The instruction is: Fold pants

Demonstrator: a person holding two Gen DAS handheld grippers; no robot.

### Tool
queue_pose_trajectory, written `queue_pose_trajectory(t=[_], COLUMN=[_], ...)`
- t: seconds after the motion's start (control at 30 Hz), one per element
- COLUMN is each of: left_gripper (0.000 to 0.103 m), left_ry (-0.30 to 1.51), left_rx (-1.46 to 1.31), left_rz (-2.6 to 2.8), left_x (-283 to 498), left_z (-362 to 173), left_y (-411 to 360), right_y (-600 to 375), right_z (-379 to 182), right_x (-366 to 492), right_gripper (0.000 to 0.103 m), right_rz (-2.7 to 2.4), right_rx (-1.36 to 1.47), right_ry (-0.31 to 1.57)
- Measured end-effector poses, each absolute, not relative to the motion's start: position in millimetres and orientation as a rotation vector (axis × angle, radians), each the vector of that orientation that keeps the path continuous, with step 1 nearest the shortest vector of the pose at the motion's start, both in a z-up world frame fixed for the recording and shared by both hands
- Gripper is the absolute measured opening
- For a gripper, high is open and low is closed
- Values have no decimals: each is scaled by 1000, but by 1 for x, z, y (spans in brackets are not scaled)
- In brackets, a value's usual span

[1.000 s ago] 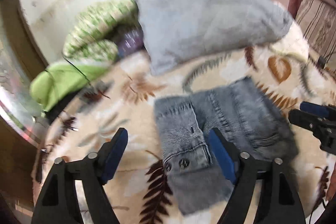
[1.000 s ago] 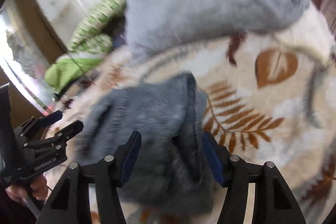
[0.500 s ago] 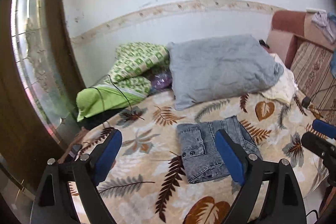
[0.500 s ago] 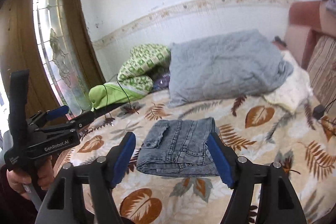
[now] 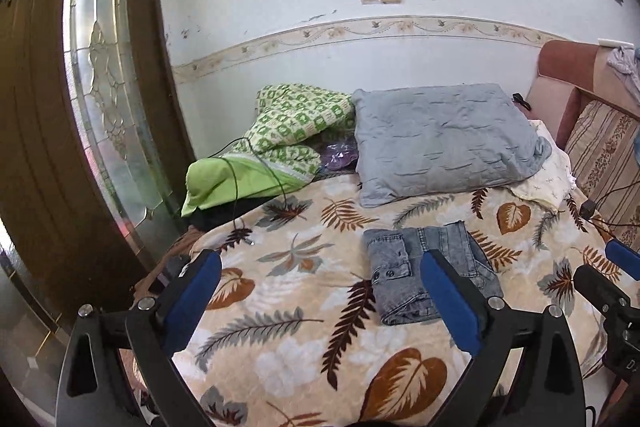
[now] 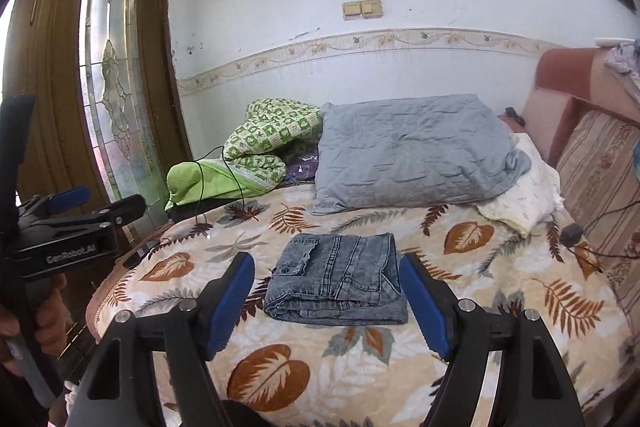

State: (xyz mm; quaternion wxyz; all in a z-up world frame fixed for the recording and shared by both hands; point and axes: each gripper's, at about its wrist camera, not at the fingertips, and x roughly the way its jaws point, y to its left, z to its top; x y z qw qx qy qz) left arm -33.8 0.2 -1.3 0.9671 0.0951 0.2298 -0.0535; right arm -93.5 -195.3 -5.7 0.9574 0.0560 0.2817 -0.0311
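Observation:
The grey denim pants (image 5: 400,267) (image 6: 340,279) lie folded in a compact rectangle on the leaf-patterned blanket (image 5: 280,327) (image 6: 500,287) of a bed. My left gripper (image 5: 320,263) hangs above the bed's near edge, back from the pants, its jaws opening wide with nothing between the blue pads. My right gripper (image 6: 326,263) is open too, held above and in front of the pants without touching them. Each gripper shows at the edge of the other's view: the right gripper (image 5: 612,279) and the left gripper (image 6: 100,211), held by a hand.
A grey pillow (image 5: 440,143) (image 6: 408,155) and a green quilt (image 5: 296,131) lie at the back against the wall. A wooden door with a glass pane (image 5: 100,87) stands at the left. A striped sofa (image 6: 600,167) borders the right, with a charger and cable (image 6: 572,233) beside it.
Both grippers drew back and up from the pants, which stay folded on the bed. Both pairs of jaws spread wider. The view went from close on the denim to the whole bed.

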Motion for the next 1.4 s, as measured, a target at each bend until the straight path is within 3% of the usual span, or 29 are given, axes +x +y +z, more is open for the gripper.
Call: queue_pose_trajectory(t=[1.4], left_gripper=[100], left_ry=[589], left_rx=[177], left_rz=[-91], left_x=[6], left_z=[-56], left_y=[27], right_y=[-196], right_z=[-76], right_x=[-49], right_gripper=[78], right_rz=[-103], right_rx=[173], right_ry=[781])
